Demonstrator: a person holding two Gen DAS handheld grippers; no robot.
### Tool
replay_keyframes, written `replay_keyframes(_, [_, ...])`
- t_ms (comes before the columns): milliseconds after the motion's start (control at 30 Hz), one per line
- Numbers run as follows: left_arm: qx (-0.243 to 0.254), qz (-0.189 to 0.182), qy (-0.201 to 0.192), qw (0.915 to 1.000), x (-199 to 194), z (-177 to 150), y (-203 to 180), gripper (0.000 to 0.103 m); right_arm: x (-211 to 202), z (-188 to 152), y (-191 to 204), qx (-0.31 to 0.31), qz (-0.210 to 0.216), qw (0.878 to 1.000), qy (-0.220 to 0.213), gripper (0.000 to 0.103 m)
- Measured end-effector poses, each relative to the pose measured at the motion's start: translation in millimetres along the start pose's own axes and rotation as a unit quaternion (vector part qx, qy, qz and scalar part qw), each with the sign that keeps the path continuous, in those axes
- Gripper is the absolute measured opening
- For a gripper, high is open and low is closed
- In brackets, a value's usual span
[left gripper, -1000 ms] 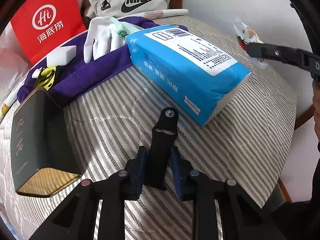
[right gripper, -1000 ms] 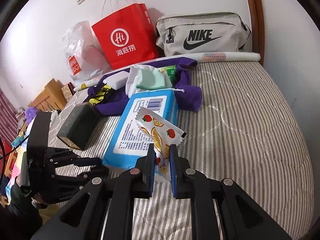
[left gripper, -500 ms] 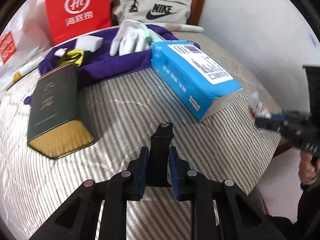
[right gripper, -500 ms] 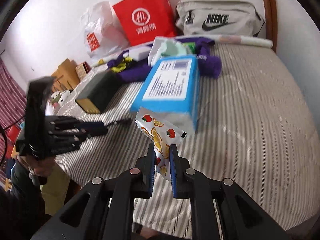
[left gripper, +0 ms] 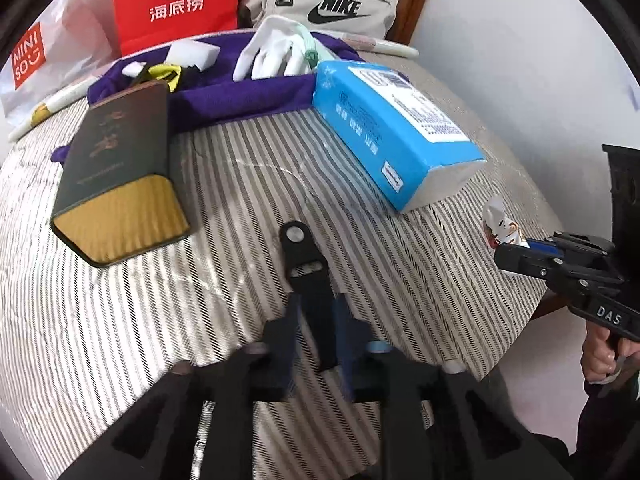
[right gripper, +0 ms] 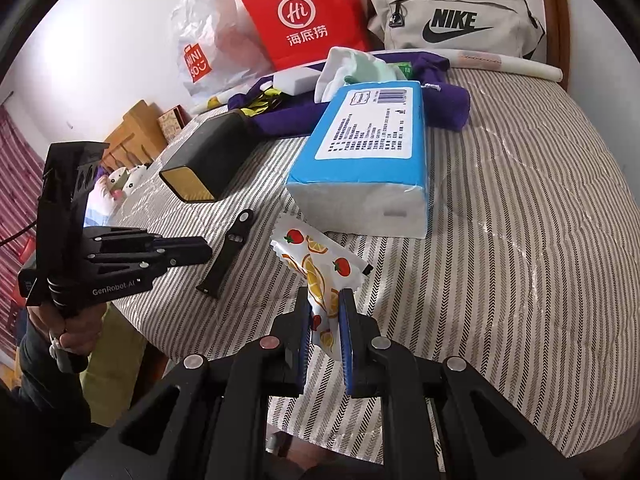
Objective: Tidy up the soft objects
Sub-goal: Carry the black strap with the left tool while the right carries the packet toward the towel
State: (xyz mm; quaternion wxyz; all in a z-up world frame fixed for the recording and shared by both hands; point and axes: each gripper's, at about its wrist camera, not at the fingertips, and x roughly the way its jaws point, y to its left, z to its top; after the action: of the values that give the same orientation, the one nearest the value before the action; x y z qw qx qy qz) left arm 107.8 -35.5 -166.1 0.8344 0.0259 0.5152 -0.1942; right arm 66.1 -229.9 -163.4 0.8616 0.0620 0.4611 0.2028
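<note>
**Bed sort: strap being let go, sachet in hand**

Left gripper point(left gripper: 314, 320): jaws opening; black watch strap point(left gripper: 306, 268) lies between them on the bed, and in the right wrist view its far end reaches clear of the fingertips. Right gripper point(right gripper: 325, 312): pinching a white sachet printed with tomatoes and lemon slices point(right gripper: 318, 268), held up off the bedding, just in front of the blue tissue pack point(right gripper: 368, 148).

Step, as judged: set-down of the strap at the bed's near edge; sachet not yet placed. The next move likely calls for lowering the sachet onto a free patch of cover beside the strap, then parting the jaws without dragging it.

Bed point(right gripper: 520, 220): striped grey-and-white quilted cover. Beyond the tissue pack: dark green box with a gold end point(left gripper: 116, 168), purple cloth point(left gripper: 240, 98) carrying a white glove point(left gripper: 272, 52) and small items. Against the white wall: red paper bag point(right gripper: 308, 12), clear Miniso bag point(right gripper: 204, 52), grey Nike pouch point(right gripper: 456, 20). Wooden furniture stands at the far left.
</note>
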Motion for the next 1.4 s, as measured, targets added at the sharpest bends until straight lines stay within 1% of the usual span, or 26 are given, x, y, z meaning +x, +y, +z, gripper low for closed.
replay_keyframes(33, [0.004, 0.007, 0.001, 1.0000, 1.3, -0.8, -3.1, 0.027, 0.1, -0.5, 0.1, -0.001, 0.000, 1.000, 0.000, 0.013])
replay_keyframes(67, [0.008, 0.023, 0.008, 0.9997, 6.3, -1.6, -7.4, 0.027, 0.2, -1.4, 0.1, -0.002, -0.002, 1.000, 0.001, 0.013])
replay_keyframes(100, [0.009, 0.031, 0.014, 0.9994, 10.2, -2.4, -9.4, 0.027, 0.0, -1.8, 0.0, -0.002, -0.003, 1.000, 0.001, 0.013])
replay_keyframes(200, [0.015, 0.055, 0.003, 0.9984, 13.7, -3.5, -16.2, 0.027, -0.9, -4.3, -1.9, 0.000, -0.002, 1.000, 0.001, 0.013])
replay_keyframes(267, [0.025, 0.068, 0.003, 0.9973, 15.5, -3.5, -20.1, 0.028, -1.3, -5.7, -3.2, 0.002, -0.001, 1.000, 0.001, 0.013])
replay_keyframes(300, [0.034, 0.074, 0.005, 0.9967, 15.8, -4.2, -21.5, 0.030, -1.2, -6.0, -3.6, 0.002, -0.001, 1.000, 0.002, 0.013])
replay_keyframes(433, [0.023, 0.086, 0.014, 0.9960, 11.2, -8.4, -12.8, 0.030, -2.3, -7.2, -5.0, 0.005, 0.001, 1.000, -0.001, 0.013])
replay_keyframes(500, [0.020, 0.086, 0.015, 0.9960, 11.4, -8.3, -11.5, 0.030, -1.9, -7.5, -5.0, 0.006, 0.003, 1.000, -0.001, 0.013])
replay_keyframes(600, [0.022, 0.096, 0.007, 0.9951, 14.1, -6.1, -16.2, 0.030, 0.0, -7.3, -5.7, 0.006, 0.005, 1.000, 0.000, 0.013])
replay_keyframes(633, [0.025, 0.098, 0.006, 0.9949, 14.7, -5.7, -17.3, 0.023, 0.7, -7.1, -6.0, 0.006, 0.006, 1.000, 0.000, 0.013])
replay_keyframes(667, [0.027, 0.091, 0.004, 0.9955, 14.0, -5.6, -18.2, 0.020, 1.7, -7.2, -6.2, 0.007, 0.007, 1.000, 0.001, 0.013])
replay_keyframes(767, [0.035, 0.092, 0.003, 0.9951, 12.1, -7.8, -20.6, 0.020, 3.7, -8.1, -6.7, 0.007, 0.008, 1.000, 0.003, 0.013])
replay_keyframes(833, [0.020, 0.085, 0.003, 0.9962, 11.5, -7.2, -17.4, 0.021, 5.2, -8.1, -8.2, 0.009, 0.008, 1.000, 0.005, 0.013])
replay_keyframes(900, [0.022, 0.084, 0.004, 0.9962, 11.4, -6.9, -18.4, 0.021, 6.1, -8.0, -8.7, 0.010, 0.008, 1.000, 0.006, 0.013])
replay_keyframes(1033, [0.025, 0.092, -0.008, 0.9954, 12.2, -8.3, -21.8, 0.020, 6.7, -7.7, -7.7, 0.008, 0.008, 1.000, 0.007, 0.013])
replay_keyframes(1167, [0.019, 0.088, -0.008, 0.9959, 10.3, -7.3, -18.9, 0.020, 6.2, -6.4, -3.9, 0.003, 0.004, 1.000, 0.003, 0.013])
replay_keyframes(1233, [0.015, 0.089, -0.017, 0.9957, 3.8, -6.5, -17.5, 0.020, 1.7, -6.1, -1.5, -0.006, 0.006, 1.000, -0.005, 0.013])
replay_keyframes(1333, [0.007, 0.074, -0.030, 0.9967, -9.7, -4.2, -15.3, 0.020, -4.9, -2.2, 2.5, -0.012, 0.006, 1.000, -0.014, 0.013])
replay_keyframes(1400, [0.007, 0.077, -0.039, 0.9963, -18.3, -2.2, -15.1, 0.020, -8.7, 0.8, 5.4, -0.016, 0.004, 1.000, -0.019, 0.013])
